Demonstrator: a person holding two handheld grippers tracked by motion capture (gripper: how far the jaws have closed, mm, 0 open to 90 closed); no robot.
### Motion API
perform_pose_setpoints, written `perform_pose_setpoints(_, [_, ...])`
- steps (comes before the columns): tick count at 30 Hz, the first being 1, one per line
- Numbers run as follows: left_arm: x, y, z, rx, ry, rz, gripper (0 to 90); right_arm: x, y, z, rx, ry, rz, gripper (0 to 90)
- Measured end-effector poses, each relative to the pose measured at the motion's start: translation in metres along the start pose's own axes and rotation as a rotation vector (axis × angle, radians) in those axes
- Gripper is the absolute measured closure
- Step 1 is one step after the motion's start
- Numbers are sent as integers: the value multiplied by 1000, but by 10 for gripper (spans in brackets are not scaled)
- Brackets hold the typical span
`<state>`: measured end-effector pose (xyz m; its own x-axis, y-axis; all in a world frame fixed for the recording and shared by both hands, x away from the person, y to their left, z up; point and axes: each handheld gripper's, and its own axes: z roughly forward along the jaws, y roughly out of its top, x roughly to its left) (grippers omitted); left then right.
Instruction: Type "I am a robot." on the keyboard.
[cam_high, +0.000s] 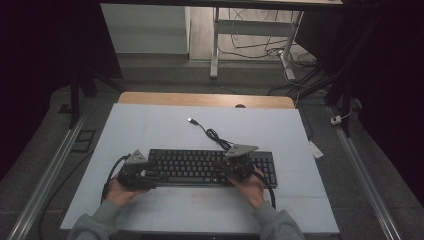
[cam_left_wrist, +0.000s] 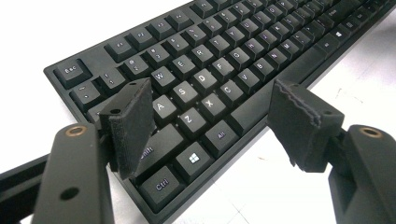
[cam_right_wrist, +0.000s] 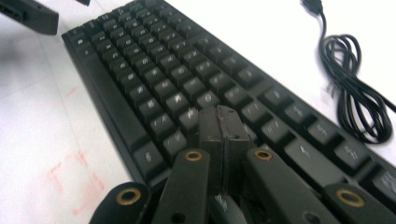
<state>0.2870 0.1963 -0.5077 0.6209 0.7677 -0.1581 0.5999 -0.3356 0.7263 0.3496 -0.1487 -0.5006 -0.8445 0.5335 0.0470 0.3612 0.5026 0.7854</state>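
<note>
While the black keyboard (cam_high: 212, 167) lies centre-low in the high view on the white table (cam_high: 150, 130), bare surface surrounds it; left gripper (cam_left_wrist: 215, 123) jaws stand wide apart astride its lower-left corner, gripping nothing; right gripper (cam_right_wrist: 220, 123) pads pressed together, empty, over the right-hand keys; right gripper view resolves the coiled cable (cam_right_wrist: 357, 88) upper right.

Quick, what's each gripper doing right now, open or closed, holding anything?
Left gripper: open, holding nothing, over the keyboard's left end.
Right gripper: shut, pads together, empty, above the keys.
</note>
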Motion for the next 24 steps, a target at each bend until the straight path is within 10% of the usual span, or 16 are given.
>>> perform_pose_setpoints(10, [2, 0, 0, -2, -5, -4, 312, 0, -9, -15, -35, -1, 33, 519])
perform_pose_setpoints(24, [2, 0, 1, -1, -4, -8, 311, 7, 0, -10, -53, 38, 14, 510])
